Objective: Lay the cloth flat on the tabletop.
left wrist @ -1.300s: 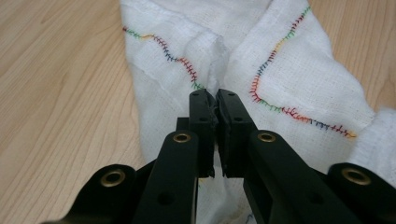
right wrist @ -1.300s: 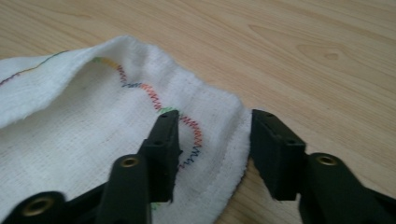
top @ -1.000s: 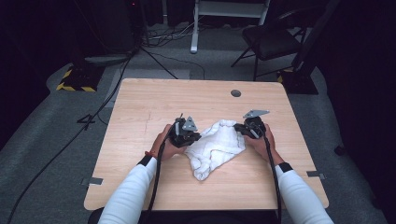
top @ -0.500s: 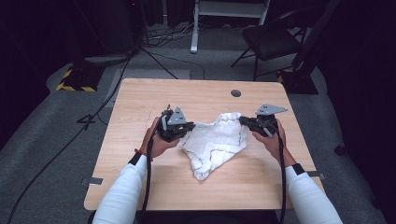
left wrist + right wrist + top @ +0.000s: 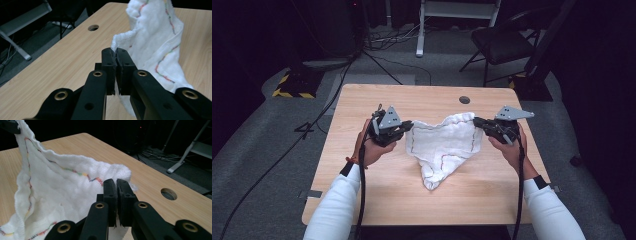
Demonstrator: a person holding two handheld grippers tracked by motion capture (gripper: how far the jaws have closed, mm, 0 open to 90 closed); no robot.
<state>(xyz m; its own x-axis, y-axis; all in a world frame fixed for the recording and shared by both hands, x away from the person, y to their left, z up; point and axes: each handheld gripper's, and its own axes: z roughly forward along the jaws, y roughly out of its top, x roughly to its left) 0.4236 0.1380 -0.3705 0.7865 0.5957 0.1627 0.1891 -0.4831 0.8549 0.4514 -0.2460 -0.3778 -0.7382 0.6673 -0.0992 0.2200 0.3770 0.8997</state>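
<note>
Dark studio-like lab, wooden table (image 5: 377, 200), floor cables (image 5: 397, 37), hazard-striped base (image 5: 292, 92), chair (image 5: 507, 45)

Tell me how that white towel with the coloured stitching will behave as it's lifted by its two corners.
The white towel is probably floppy: held between the left gripper and right gripper, it sags to a point on the table. It seems light, since thin pinches at the corners carry it. Its nubby weave likely won't slip from the shut jaws.
</note>
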